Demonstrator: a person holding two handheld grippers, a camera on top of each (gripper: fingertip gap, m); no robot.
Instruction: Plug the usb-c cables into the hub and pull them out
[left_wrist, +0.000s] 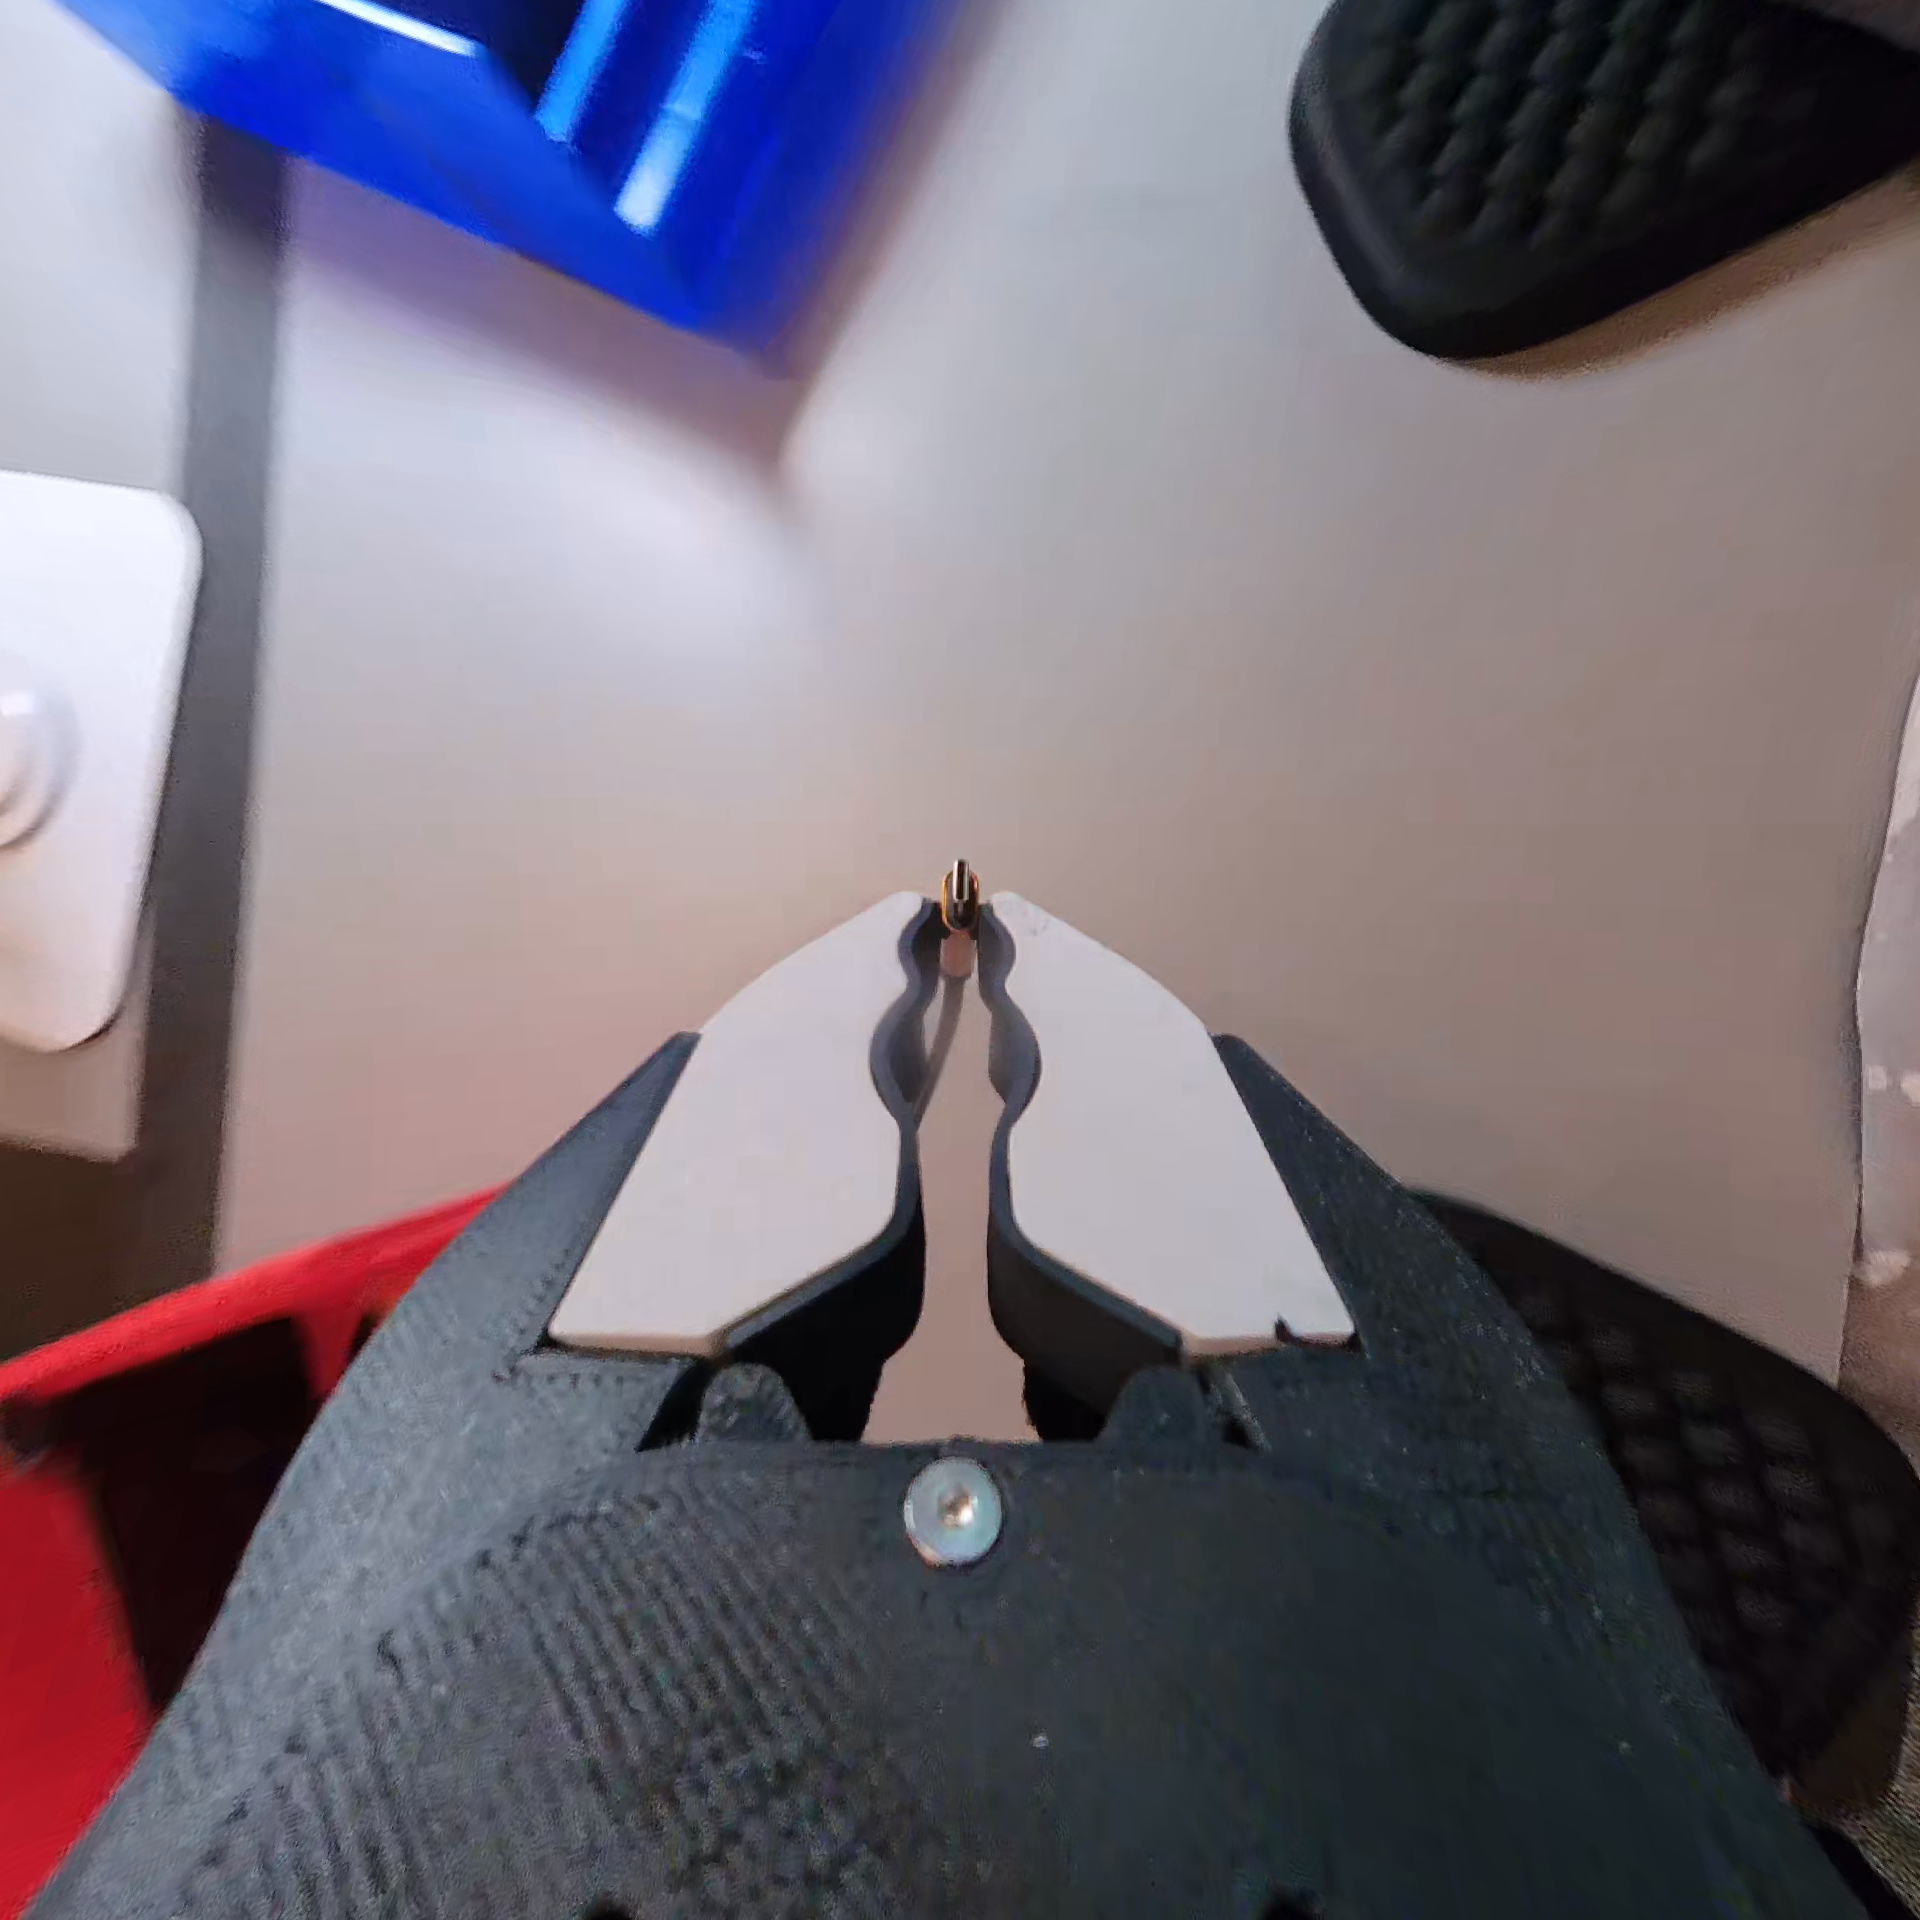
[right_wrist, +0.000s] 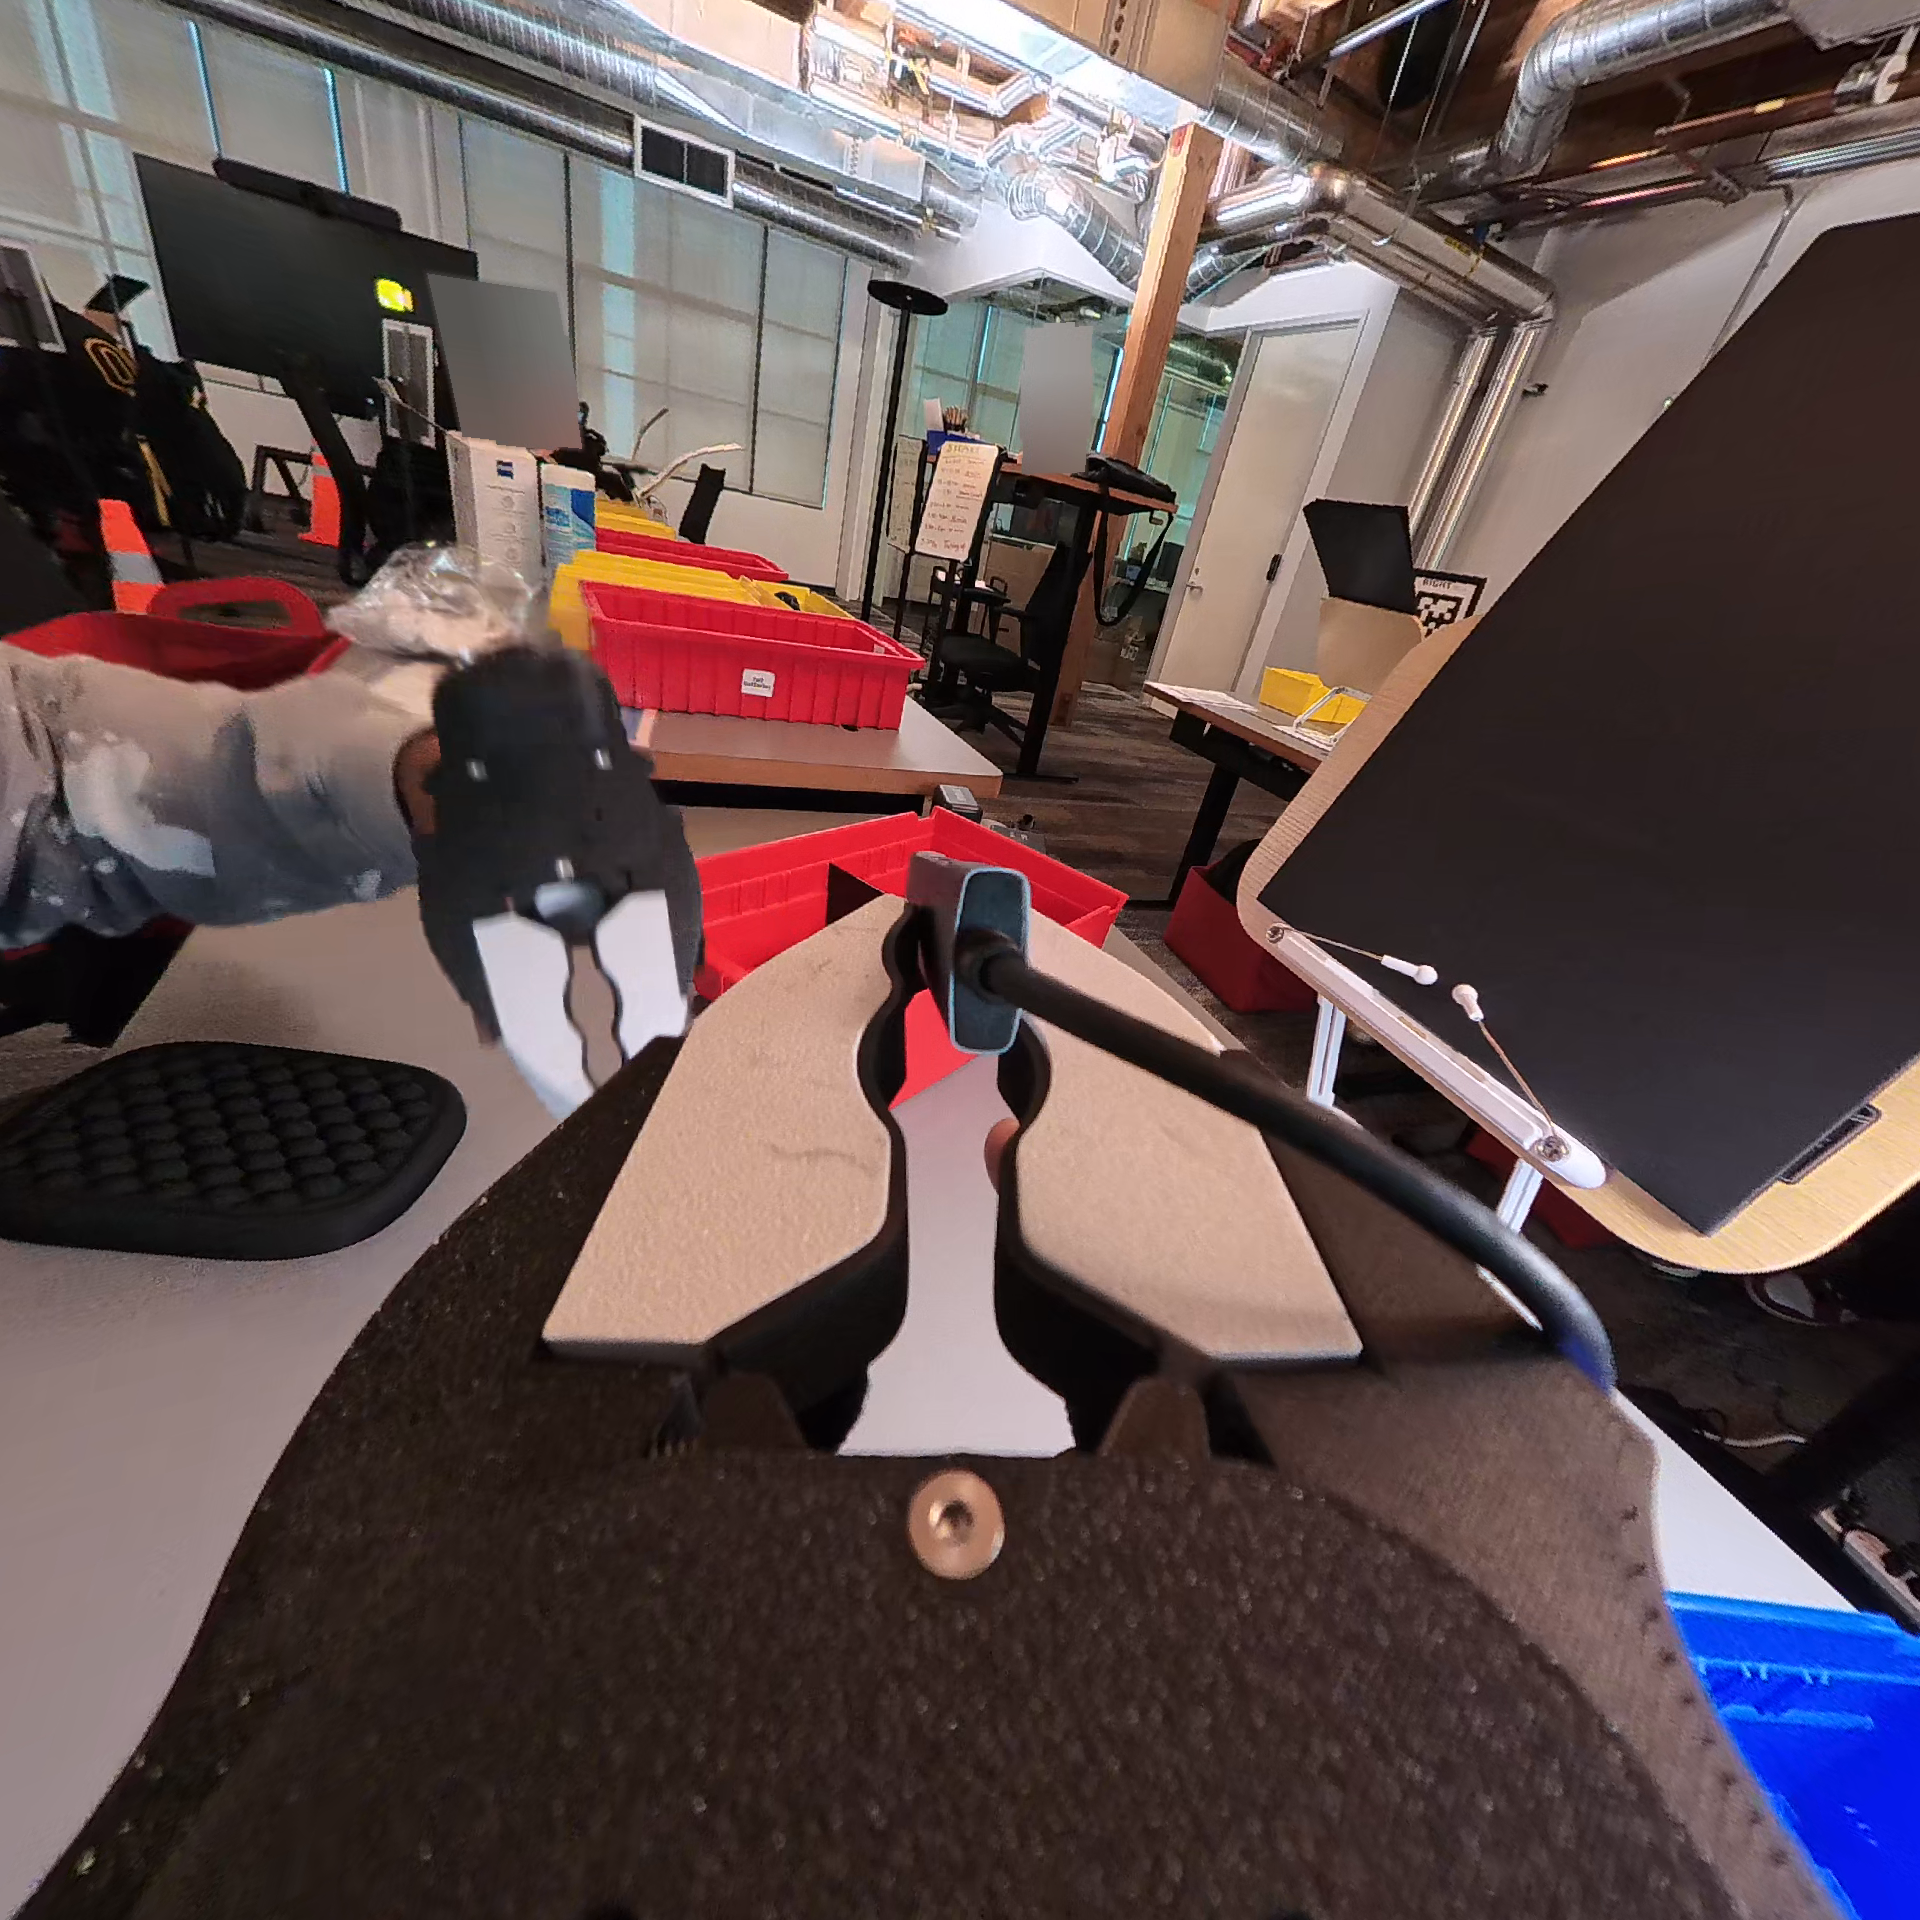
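Observation:
My left gripper (left_wrist: 960, 909) is shut on a usb-c cable plug (left_wrist: 960, 896); its metal tip pokes out past the fingertips, pointing down at the white table (left_wrist: 1247, 675). The thin cable runs back between the fingers. My right gripper (right_wrist: 961, 935) is shut on the grey hub (right_wrist: 987, 961), held on end, with its thick black cable (right_wrist: 1299, 1122) curving off to the right. In the right wrist view the left gripper (right_wrist: 592, 1060) hangs at the left, pointing down, held by a gloved hand, apart from the hub.
A blue bin (left_wrist: 582, 135) lies at the top of the left wrist view, a red bin (left_wrist: 156, 1434) at the lower left, a black textured pad (left_wrist: 1600, 156) at the upper right. A red bin (right_wrist: 914, 883) sits behind the hub. A black board (right_wrist: 1662, 779) stands on the right.

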